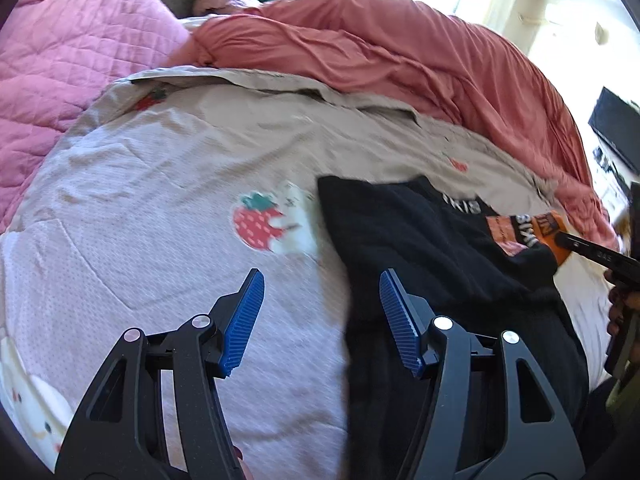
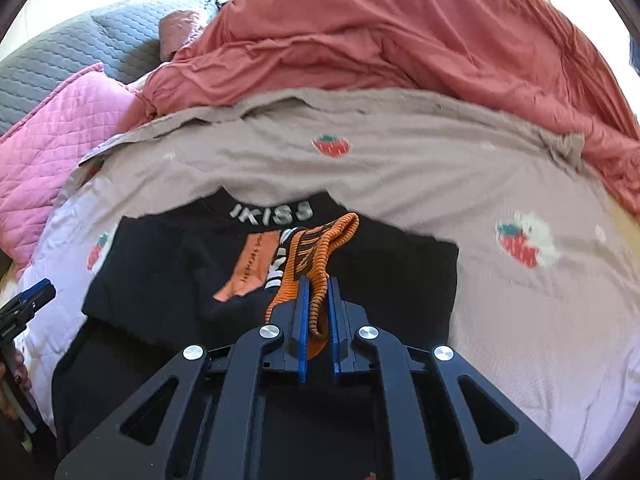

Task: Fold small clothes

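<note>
A small black garment (image 2: 168, 276) with "IKISS" lettering at the collar and an orange patch lies on the strawberry-print bedsheet (image 2: 400, 160); it also shows in the left wrist view (image 1: 420, 240). My right gripper (image 2: 318, 284) is shut on the orange ribbed cuff (image 2: 320, 248) of the garment, holding it folded over the garment's middle. My left gripper (image 1: 322, 276) is open and empty, hovering over the sheet at the garment's left edge. The right gripper (image 1: 568, 240) with the cuff shows at the right of the left wrist view.
A salmon duvet (image 2: 400, 32) is bunched along the back of the bed. A pink quilted blanket (image 1: 80, 60) lies at the left, a grey quilt (image 2: 80, 48) behind it. The left gripper (image 2: 32, 300) shows at the right wrist view's left edge.
</note>
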The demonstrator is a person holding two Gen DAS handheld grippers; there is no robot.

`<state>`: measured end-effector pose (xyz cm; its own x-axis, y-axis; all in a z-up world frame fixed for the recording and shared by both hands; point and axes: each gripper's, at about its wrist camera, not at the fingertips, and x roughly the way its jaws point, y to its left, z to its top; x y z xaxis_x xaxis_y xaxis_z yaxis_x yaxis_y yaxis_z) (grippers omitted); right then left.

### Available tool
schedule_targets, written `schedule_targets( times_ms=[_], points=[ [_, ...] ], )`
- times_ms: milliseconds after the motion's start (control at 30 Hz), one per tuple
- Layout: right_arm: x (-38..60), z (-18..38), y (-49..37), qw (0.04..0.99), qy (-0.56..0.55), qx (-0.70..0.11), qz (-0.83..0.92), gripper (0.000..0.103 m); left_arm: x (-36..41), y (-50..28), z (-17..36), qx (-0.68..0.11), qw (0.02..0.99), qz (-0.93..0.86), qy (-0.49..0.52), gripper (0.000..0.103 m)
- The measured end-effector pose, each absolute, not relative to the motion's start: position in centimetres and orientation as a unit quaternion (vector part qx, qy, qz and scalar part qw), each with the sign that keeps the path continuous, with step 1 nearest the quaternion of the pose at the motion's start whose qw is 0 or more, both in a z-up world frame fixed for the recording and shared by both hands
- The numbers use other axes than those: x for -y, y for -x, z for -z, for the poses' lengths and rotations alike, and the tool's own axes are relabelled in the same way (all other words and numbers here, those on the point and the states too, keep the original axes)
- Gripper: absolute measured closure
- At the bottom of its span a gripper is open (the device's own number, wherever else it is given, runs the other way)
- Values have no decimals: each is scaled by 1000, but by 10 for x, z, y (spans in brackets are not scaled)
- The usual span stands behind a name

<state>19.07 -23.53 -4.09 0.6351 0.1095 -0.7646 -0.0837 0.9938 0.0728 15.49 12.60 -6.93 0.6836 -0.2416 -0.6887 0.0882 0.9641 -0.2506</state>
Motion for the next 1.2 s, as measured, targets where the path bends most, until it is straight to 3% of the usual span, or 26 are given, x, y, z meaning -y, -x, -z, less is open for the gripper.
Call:
schedule_targets(
  times_ms=[533,667,867,1000,1033,1100,1200],
  points=[
    [263,97,-200,878,-51,-472,-57,94,-41,-185,69,-422,903,67,38,45],
    [281,98,-202,861,-117,-491,-65,84,-22,-208,64,-410,910,51,21,45],
    [300,100,-210,853,-182,-481,-84,81,-3,-235,100,-487,872,47,6,45],
    [294,111,-217,850,-191,-481,-95,75,-2,-229,105,-480,876,46,12,45],
    [293,112,-218,850,-193,-480,-100,75,-4,-228,104,-479,876,48,17,45],
    [287,109,-218,850,-189,-479,-116,95,-6,-227,104,-480,876,50,21,44],
    [283,94,-214,863,-173,-460,-116,96,-5,-225,101,-478,877,47,14,44]
  ],
)
